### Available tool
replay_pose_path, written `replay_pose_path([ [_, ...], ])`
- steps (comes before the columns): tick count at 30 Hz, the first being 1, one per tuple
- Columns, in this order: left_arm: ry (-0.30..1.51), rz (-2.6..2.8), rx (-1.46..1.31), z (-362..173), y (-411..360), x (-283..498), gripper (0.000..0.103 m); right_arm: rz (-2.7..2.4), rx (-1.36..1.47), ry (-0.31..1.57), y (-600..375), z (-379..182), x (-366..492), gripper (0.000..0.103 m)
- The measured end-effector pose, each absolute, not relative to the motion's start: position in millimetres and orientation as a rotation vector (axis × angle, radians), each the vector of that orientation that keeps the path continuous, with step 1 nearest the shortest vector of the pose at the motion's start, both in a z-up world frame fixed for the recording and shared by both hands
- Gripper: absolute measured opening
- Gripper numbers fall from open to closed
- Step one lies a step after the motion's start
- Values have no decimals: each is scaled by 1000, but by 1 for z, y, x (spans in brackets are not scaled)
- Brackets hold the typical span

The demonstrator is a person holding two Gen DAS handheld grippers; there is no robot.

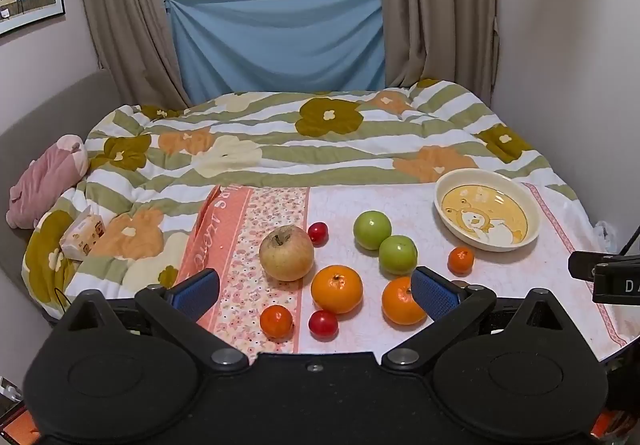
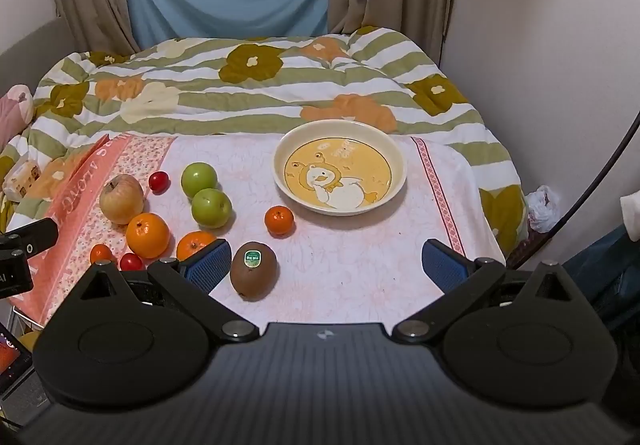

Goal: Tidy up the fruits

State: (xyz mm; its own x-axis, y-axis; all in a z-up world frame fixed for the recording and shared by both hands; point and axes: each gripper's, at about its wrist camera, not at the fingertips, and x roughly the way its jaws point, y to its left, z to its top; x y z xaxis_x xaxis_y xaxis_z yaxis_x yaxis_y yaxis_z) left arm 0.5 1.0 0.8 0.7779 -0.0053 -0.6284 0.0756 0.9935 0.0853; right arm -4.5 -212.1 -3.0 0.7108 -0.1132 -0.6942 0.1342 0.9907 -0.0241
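Observation:
Fruit lies on a pink cloth-covered table point(image 1: 500, 277): a yellowish apple point(image 1: 286, 253), two green apples point(image 1: 372, 229) point(image 1: 398, 255), two oranges point(image 1: 337, 289) point(image 1: 400, 301), two small tangerines point(image 1: 276, 321) point(image 1: 461, 260) and two red cherry tomatoes point(image 1: 318, 233) point(image 1: 323, 324). A brown kiwi point(image 2: 253, 271) shows only in the right wrist view. An empty cream bowl with a duck picture point(image 1: 452, 223) point(image 2: 294, 185) stands at the back right. My left gripper point(image 1: 316, 291) is open above the oranges. My right gripper point(image 2: 326, 265) is open and empty, the kiwi beside its left finger.
A flowered quilt point(image 1: 280, 141) covers the bed behind the table. A pink plush toy point(image 1: 48, 181) and a tissue pack point(image 1: 82, 231) lie at the left. Walls stand close on the right. A white crumpled bag point(image 2: 542, 207) lies by the right wall.

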Motion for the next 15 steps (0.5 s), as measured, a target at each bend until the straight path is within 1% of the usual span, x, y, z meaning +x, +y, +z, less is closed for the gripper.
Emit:
replay_pose_path([
  [15,675,-48,115,2,0,-10,103,-138,28,754,-211,2,-17,103],
])
